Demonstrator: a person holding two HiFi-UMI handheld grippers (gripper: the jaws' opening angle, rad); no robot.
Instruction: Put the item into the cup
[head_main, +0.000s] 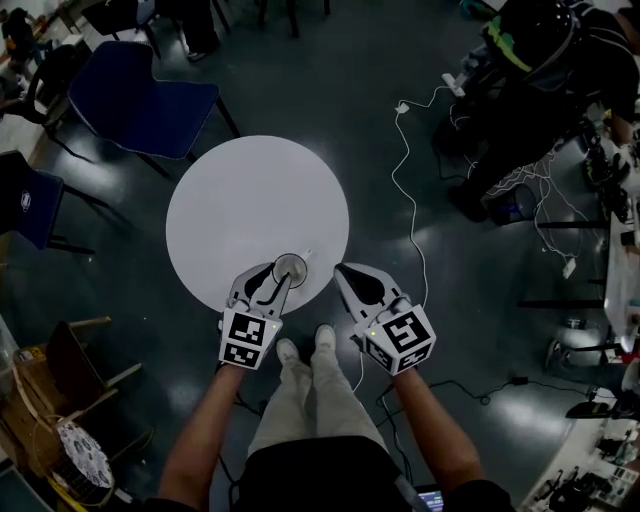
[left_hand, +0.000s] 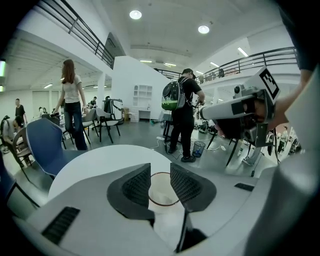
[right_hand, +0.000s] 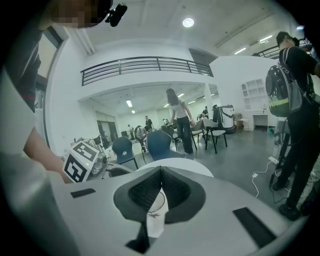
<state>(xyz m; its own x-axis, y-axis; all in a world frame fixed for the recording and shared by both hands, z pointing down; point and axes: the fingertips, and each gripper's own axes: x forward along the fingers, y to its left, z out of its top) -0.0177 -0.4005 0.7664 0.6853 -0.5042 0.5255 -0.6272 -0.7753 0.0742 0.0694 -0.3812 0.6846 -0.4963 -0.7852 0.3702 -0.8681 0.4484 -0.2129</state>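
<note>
Now the left gripper (jaws apart) brackets the cup.

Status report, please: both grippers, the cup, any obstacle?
Left gripper open, jaws either side of the cup. Right gripper shut, empty. Item inside cup: cannot tell. Nothing seen in the way.

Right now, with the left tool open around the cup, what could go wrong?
The cup stands close to the near edge of the table; a nudge could send it off.
The left tool has its jaws either side of the cup, so backing out crooked may tip it.
The right tool, shut, sits just beside the cup; a swing toward it could hit it.
</note>
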